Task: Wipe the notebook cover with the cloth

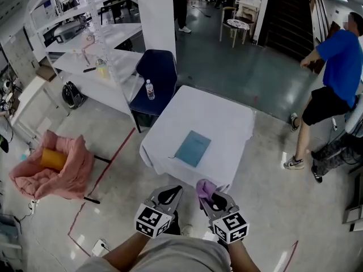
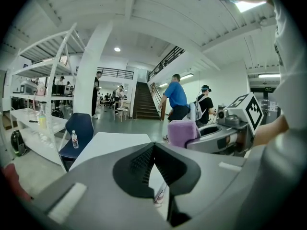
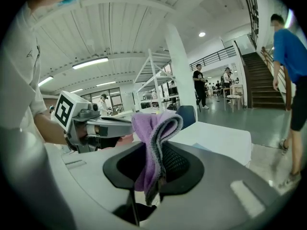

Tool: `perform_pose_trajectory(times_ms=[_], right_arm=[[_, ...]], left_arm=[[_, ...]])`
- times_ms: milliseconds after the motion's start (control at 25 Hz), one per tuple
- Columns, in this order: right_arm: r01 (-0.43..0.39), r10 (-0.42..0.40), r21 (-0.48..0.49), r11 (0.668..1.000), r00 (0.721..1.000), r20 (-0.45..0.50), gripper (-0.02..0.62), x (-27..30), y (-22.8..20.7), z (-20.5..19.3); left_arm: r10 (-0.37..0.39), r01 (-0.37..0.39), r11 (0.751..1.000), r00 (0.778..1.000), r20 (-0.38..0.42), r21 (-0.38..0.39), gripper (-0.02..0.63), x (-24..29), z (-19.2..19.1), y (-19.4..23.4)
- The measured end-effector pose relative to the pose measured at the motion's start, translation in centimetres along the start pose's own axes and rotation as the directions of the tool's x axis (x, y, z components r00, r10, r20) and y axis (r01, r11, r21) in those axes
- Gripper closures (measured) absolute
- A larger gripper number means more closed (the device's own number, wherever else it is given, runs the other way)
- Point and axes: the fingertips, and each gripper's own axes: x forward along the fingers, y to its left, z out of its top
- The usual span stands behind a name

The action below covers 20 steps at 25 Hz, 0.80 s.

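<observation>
White-draped table [image 1: 227, 118] stands on grey floor [image 1: 249, 78]; one blue notebook [image 1: 193, 148] lies flat near its front edge.

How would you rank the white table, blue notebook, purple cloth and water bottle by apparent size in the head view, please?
1. white table, by far the largest.
2. blue notebook.
3. purple cloth, though it is nearest the camera, which enlarges it.
4. water bottle, which is slimmer but farther off, so the ranking against the cloth is unsure.

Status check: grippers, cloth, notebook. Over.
Right gripper shut on purple cloth. Left gripper shut, empty. Notebook flat on white table, not yet touched. Nothing on its cover.
</observation>
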Motion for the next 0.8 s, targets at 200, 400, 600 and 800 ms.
perform_pose_trajectory(times_ms=[200,400,600,800], right_arm=[[0.006,-0.006,0.006,1.0,1.0,-0.012,0.485,2.7,-1.6,0.4],[0.024,-0.024,0.004,1.0,1.0,-0.012,0.485,6.6,-4.4,2.0],[0.05,-0.05,0.004,0.999,0.999,-0.012,0.485,11.0,-7.8,4.6],[0.085,-0.085,0.014,0.996,0.996,-0.002,0.485,15.6,-10.7,7.2]], left_arm=[[-0.006,0.006,1.0,1.0,-0.006,-0.008,0.606,2.0,-0.1,2.6],[-0.021,0.021,1.0,1.0,-0.005,-0.01,0.606,5.4,0.9,6.3],[-0.054,0.054,0.999,0.999,-0.006,0.006,0.606,9.7,3.0,10.5],[-0.075,0.075,0.997,0.997,-0.002,0.021,0.606,13.1,5.3,15.6]])
